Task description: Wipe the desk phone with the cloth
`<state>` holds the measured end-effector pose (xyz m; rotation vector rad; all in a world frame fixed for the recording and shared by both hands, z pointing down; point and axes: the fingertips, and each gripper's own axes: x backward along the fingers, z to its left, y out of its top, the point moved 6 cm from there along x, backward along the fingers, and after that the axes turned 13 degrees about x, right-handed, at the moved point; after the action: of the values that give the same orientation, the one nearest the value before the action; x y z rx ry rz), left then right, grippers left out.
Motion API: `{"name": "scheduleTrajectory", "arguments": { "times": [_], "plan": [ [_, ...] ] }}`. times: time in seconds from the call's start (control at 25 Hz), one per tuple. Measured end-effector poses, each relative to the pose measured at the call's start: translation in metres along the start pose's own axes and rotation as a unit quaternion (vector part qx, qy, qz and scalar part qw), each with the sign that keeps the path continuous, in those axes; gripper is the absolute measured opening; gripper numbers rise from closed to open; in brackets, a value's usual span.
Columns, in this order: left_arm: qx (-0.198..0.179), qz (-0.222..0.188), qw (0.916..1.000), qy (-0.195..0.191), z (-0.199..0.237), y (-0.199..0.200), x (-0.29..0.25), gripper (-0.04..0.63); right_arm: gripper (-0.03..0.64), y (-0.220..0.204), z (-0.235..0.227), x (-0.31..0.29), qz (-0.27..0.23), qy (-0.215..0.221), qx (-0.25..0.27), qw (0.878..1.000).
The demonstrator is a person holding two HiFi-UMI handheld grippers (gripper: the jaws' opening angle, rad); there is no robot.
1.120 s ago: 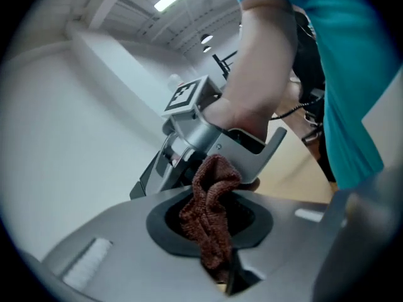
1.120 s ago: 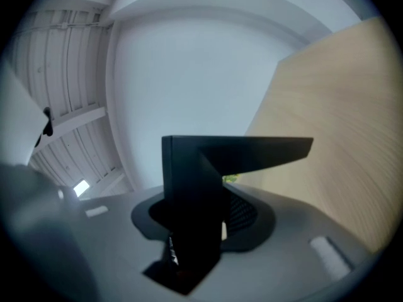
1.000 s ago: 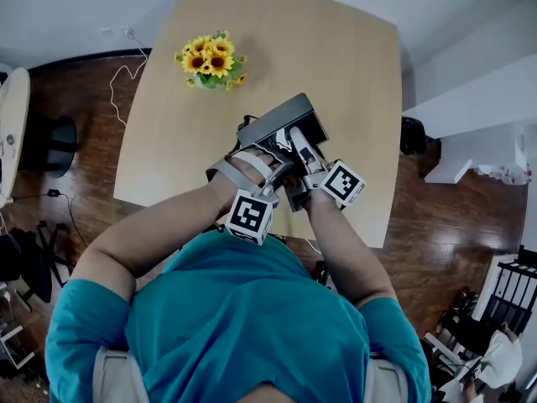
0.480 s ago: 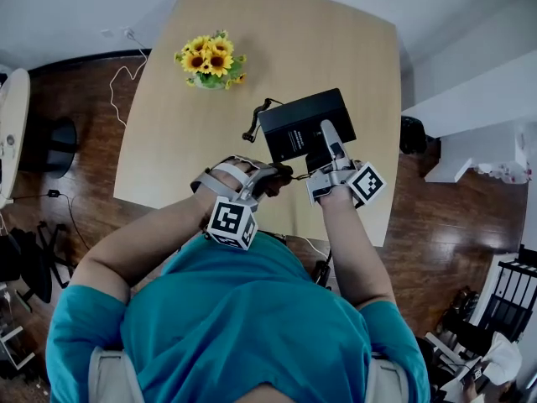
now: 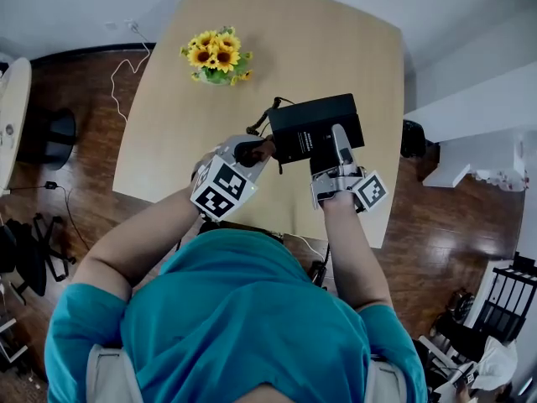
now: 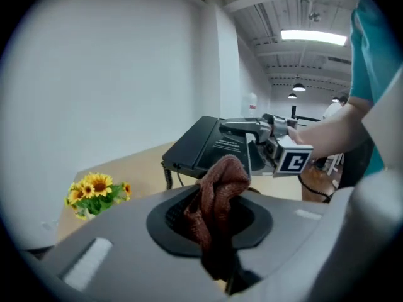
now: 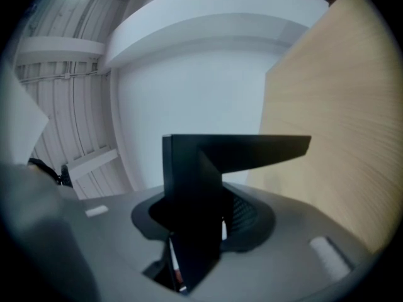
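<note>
Two grippers share this step. In the head view, the right gripper has the desk phone clamped by its near edge. It holds the phone tipped up off the tabletop, close to the right edge, with the labelled underside facing up. That forearm reaches straight forward. The left gripper comes in on a forearm angled from the near left and sits just beside the phone's left end. The left gripper view shows its jaws pinched on a bunched reddish-brown cloth, seemingly just short of the casing. The right gripper view shows jaws partly apart, pads pressing the phone's black edge. To wipe well, I'd hold the right wrist steady and draw the cloth's loose fold across the casing in overlapping strokes.
</note>
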<state>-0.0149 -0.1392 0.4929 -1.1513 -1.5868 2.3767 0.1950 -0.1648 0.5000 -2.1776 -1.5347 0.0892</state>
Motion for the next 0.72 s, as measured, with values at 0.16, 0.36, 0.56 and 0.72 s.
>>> {"name": "scheduleTrajectory", "arguments": {
  "times": [0.16, 0.36, 0.56, 0.72],
  "plan": [
    [0.129, -0.019, 0.9894, -0.064, -0.001, -0.012, -0.003, 0.067, 0.158, 0.001, 0.008, -0.002, -0.008, 0.013, 0.002, 1.0],
    [0.323, -0.063, 0.9385, -0.104, 0.02, -0.028, -0.008, 0.067, 0.158, -0.014, 0.021, -0.007, 0.003, 0.034, -0.013, 0.999],
    [0.418, -0.116, 0.8865, -0.161, 0.023, -0.028, -0.007, 0.064, 0.157, -0.027, 0.027, -0.009, 0.007, 0.044, -0.023, 0.999],
    [0.424, -0.092, 0.883, -0.18, 0.006, -0.034, -0.014, 0.064, 0.157, -0.029, 0.031, -0.01, 0.006, 0.053, -0.034, 0.998]
  ]
}}
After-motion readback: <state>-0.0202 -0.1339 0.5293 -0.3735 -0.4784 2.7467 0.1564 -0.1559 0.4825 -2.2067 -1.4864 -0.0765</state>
